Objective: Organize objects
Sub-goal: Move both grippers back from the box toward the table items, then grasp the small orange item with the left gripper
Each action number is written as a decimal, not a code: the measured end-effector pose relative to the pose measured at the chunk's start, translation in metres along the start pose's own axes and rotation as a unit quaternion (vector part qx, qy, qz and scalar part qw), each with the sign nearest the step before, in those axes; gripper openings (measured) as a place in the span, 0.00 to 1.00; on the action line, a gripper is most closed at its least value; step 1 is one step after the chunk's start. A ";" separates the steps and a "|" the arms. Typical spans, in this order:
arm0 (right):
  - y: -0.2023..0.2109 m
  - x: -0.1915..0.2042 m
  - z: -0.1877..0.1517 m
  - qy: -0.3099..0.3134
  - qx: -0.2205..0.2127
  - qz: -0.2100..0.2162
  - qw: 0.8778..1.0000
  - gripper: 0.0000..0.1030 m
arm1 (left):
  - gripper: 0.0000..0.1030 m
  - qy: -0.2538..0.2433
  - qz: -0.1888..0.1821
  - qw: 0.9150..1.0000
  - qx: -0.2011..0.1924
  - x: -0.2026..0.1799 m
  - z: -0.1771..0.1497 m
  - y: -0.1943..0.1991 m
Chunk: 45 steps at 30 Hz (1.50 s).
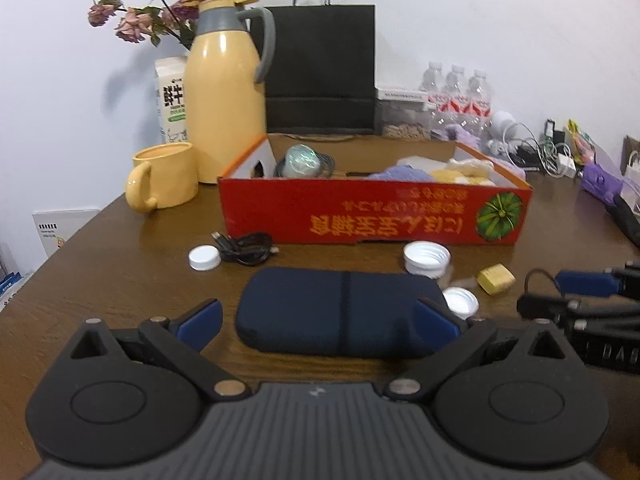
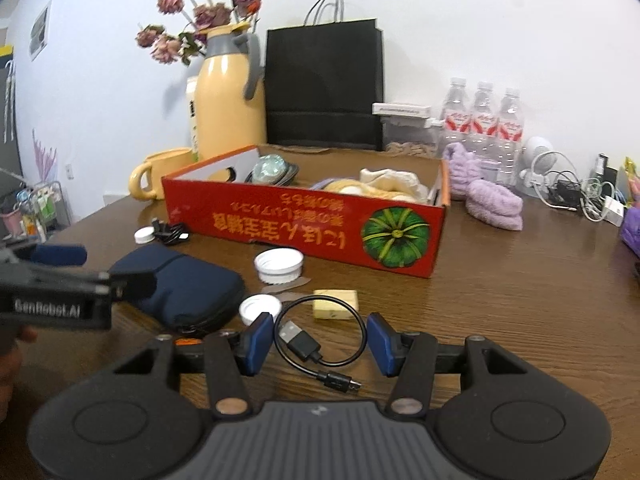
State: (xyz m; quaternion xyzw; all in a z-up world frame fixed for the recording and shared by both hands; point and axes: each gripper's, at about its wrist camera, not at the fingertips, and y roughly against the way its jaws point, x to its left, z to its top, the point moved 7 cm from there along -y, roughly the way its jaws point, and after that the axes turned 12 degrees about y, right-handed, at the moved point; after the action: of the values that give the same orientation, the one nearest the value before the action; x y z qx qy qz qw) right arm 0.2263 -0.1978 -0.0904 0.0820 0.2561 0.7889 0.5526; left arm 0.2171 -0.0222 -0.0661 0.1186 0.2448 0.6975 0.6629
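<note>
Right now we hold our left gripper (image 1: 318, 320) low over the brown wood-grain table (image 1: 120, 280), its blue-padded fingers (image 1: 200, 320) spread wide on either side of a soft, rounded navy fabric pouch (image 1: 340, 312); whether the pads touch the pouch we cannot tell. At twelve o'clock from it stands the shallow red cardboard box (image 1: 372, 216), printed with yellow characters and a green pumpkin, holding a shiny round tape roll (image 1: 301, 160) and pale yellow and lilac cloths (image 1: 440, 172). At eleven o'clock lie a coiled black cable (image 1: 246, 249) and a smooth white cap (image 1: 204, 258). At one o'clock sit a ribbed white lid (image 1: 426, 259), a smaller white cap (image 1: 462, 302) and a yellow block (image 1: 496, 278).

Our right gripper (image 2: 320, 342) also has its fingers apart, gripping nothing. Between them on the table rests a short black USB cable (image 2: 320, 340), looped in a ring with its flat plug inside the loop. At twelve o'clock from it, just past the loop, the yellow block (image 2: 335, 304) lies flat.

Behind the box we see a glossy yellow thermos jug (image 1: 226, 96) with a grey handle, a matte yellow mug (image 1: 164, 178), a black paper bag (image 1: 320, 68), dried roses (image 1: 160, 4) and three clear plastic bottles (image 1: 458, 96). At one o'clock of the right gripper, fluffy lilac slippers (image 2: 492, 200) lie beside the box.
</note>
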 end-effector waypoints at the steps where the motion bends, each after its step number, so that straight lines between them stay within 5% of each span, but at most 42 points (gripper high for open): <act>1: 0.002 -0.003 -0.001 -0.003 -0.003 -0.002 1.000 0.49 | 1.00 -0.002 -0.001 1.000 0.003 -0.002 -0.002 0.000; 27: 0.019 -0.024 -0.010 -0.016 -0.029 -0.007 0.999 0.49 | 0.96 -0.046 -0.013 0.996 0.078 -0.056 -0.034 -0.016; 32: 0.019 -0.022 -0.011 -0.012 -0.027 -0.007 1.000 0.49 | 0.76 -0.039 -0.016 0.996 0.082 -0.056 -0.035 -0.016; 35: 0.018 -0.022 -0.011 -0.011 -0.025 -0.007 1.000 0.49 | 0.45 -0.035 -0.027 0.996 0.080 -0.058 -0.036 -0.011; 37: 0.018 -0.022 -0.012 -0.011 -0.024 -0.007 1.000 0.49 | 0.15 -0.040 -0.031 0.996 0.077 -0.061 -0.037 -0.007; 45: 0.017 -0.021 -0.012 -0.010 -0.022 -0.008 1.000 0.49 | 0.14 -0.043 -0.046 0.996 0.058 -0.063 -0.034 0.004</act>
State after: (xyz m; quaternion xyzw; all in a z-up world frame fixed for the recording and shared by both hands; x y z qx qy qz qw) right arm 0.2153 -0.2255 -0.0886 0.0760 0.2336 0.7888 0.5635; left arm 0.2030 -0.0902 -0.0833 0.1748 0.2613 0.6456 0.6960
